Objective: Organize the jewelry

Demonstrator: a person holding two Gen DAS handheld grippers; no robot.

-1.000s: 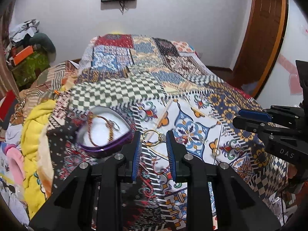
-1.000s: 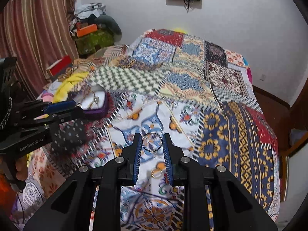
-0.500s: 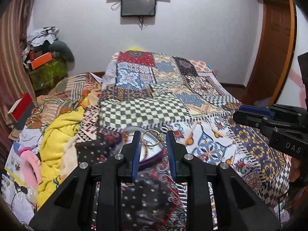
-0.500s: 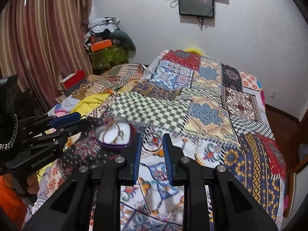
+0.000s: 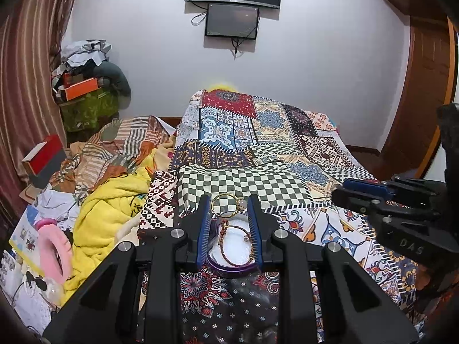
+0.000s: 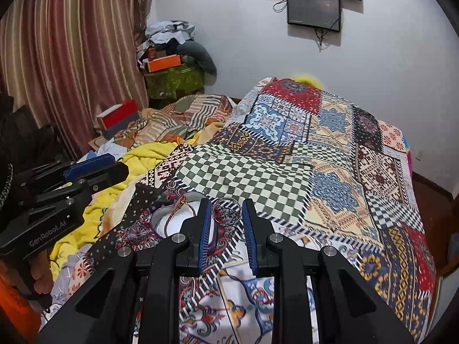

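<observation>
From my station both feeds look evenly lit by soft indoor light from above; I cannot see the lamp itself. The white wall [image 5: 315,57] is the brightest area and fades to grey near the corners, with faint shadows under the wall screen [image 5: 231,20]. There is no hard glare, only small highlights on the bolts of the left claw [image 5: 228,218] and the right claw [image 6: 226,220]. The bedspread [image 6: 287,177] stays sharp and saturated. Fisheye distortion bends the curtain [image 6: 71,66] and the door [image 5: 424,91], and black vignetting fills every corner. The near claw bodies look slightly soft.
</observation>
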